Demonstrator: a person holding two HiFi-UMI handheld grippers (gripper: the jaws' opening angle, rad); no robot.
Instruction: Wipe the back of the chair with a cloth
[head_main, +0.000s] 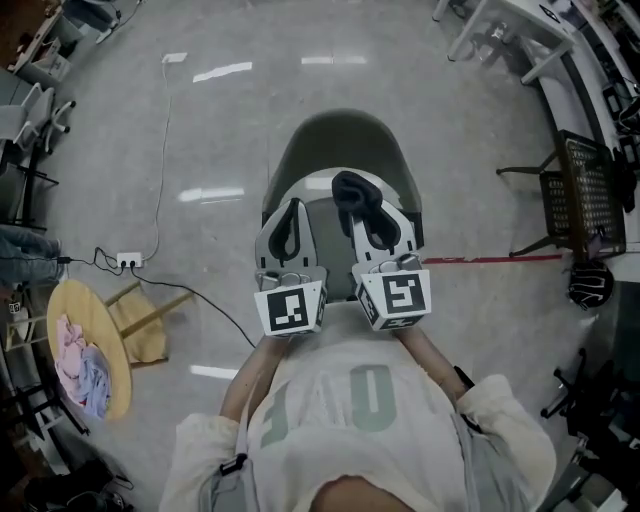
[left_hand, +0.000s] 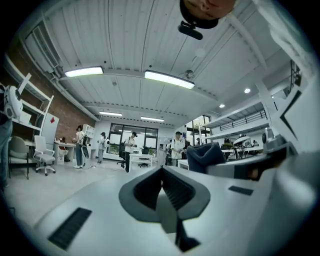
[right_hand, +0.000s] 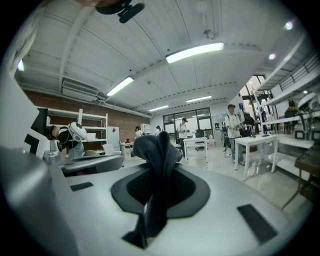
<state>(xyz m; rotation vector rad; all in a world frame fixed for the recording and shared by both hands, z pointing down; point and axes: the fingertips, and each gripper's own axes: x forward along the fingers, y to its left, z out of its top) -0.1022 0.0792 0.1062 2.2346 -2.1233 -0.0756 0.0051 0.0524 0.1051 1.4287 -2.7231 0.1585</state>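
Note:
A grey-green shell chair (head_main: 340, 135) stands on the floor straight below me. Both grippers hover above its near side, held side by side and pointing away from me. My right gripper (head_main: 368, 218) is shut on a dark blue cloth (head_main: 355, 190), which bunches up out of its jaws; the right gripper view shows the same cloth (right_hand: 157, 150) pinched between the pads of that gripper (right_hand: 154, 197). My left gripper (head_main: 291, 229) is shut with nothing in it, its jaws (left_hand: 162, 192) meeting in a thin line. The cloth (left_hand: 205, 156) also shows in the left gripper view.
A tipped round wooden stool (head_main: 125, 385) with pink and blue cloths (head_main: 80, 365) lies at the left. A power strip (head_main: 128, 261) and its cables run across the floor. A black mesh chair (head_main: 590, 195) and white desks (head_main: 545, 40) stand at the right. People (left_hand: 131, 145) stand far off.

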